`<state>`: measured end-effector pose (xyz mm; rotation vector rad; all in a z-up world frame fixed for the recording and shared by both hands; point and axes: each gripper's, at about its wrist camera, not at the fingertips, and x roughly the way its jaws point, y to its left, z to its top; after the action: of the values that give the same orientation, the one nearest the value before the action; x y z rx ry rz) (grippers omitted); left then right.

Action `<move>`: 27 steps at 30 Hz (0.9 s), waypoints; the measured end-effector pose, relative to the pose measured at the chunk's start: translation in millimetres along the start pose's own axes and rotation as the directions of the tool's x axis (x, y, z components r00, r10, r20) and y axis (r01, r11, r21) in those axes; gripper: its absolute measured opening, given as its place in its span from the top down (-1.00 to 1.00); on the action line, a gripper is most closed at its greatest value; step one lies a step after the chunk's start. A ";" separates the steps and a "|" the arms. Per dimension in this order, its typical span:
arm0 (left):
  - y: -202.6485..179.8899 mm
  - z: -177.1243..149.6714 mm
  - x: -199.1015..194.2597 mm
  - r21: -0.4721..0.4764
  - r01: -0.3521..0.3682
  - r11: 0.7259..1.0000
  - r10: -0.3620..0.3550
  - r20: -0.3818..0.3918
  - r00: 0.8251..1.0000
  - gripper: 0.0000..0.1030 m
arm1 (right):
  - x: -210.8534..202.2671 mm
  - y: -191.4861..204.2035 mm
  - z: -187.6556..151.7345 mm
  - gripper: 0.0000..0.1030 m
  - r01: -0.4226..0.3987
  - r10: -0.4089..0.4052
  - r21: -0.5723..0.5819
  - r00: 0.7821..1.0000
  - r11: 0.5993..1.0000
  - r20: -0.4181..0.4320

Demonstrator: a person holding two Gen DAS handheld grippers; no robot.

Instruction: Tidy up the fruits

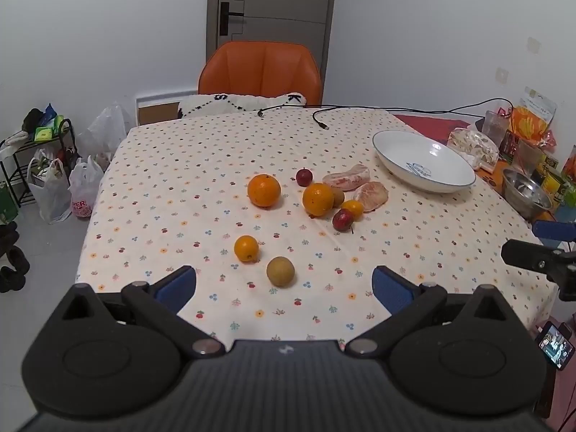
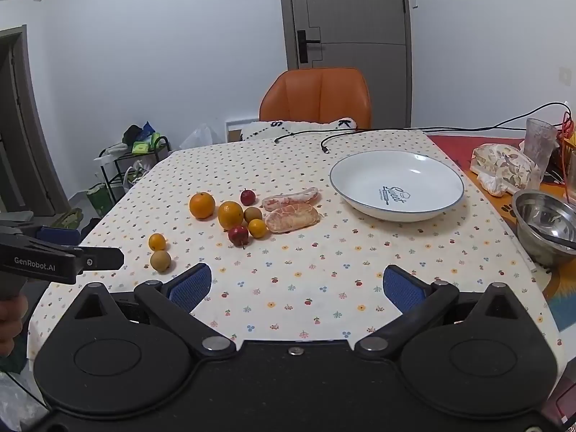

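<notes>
The left tongs [image 1: 284, 282] are spread wide, holding nothing, just above a brown fruit [image 1: 280, 271], maybe a kiwi. More fruits [image 2: 230, 215] lie loose on the bench [image 2: 324, 280]. The white plate [image 2: 396, 184] waits empty. The right tongs [image 2: 297, 284] are spread too.

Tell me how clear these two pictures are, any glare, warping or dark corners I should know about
Left wrist view: sharp enough to tell the fruit apart, dark fisheye corners, table edge bowed, a small glare spot inside the white plate. Right wrist view: equally sharp, the plate's printed lettering shows, a soft highlight near its rim, the steel bowl shiny, and the door frame curves near the edges. Shadows under the fruit are soft in both.
</notes>
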<state>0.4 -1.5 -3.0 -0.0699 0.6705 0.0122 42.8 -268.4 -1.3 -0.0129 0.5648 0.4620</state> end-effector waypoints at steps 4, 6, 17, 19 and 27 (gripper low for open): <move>-2.7 -0.3 -3.2 0.009 0.003 1.000 -0.003 0.002 1.000 -1.00 | 0.1 0.2 -0.2 -1.00 -0.004 0.004 -0.002 1.000 1.000 0.000; -1.3 0.1 -4.6 0.010 0.002 1.000 -0.002 0.003 1.000 -1.00 | 2.0 0.2 -0.4 -1.00 -0.004 0.004 -0.005 1.000 1.000 0.000; -1.9 -1.6 -2.7 0.006 0.004 1.000 -0.004 0.002 1.000 -1.00 | 0.7 0.5 -0.4 -1.00 -0.008 0.008 -0.001 1.000 1.000 0.002; -1.6 -1.8 -2.9 0.006 0.006 1.000 -0.006 0.001 1.000 -1.00 | 1.4 1.0 -0.4 -1.00 -0.008 0.008 0.001 1.000 1.000 0.001; -0.9 -0.9 -3.1 0.003 0.007 1.000 -0.007 0.002 1.000 -1.00 | -0.5 2.0 0.5 -1.00 -0.011 0.011 -0.002 1.000 1.000 0.006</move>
<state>-2.6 -2.5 -1.7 -0.0697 0.6679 0.0045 41.9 -266.7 -0.4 -0.0108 0.5585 0.4728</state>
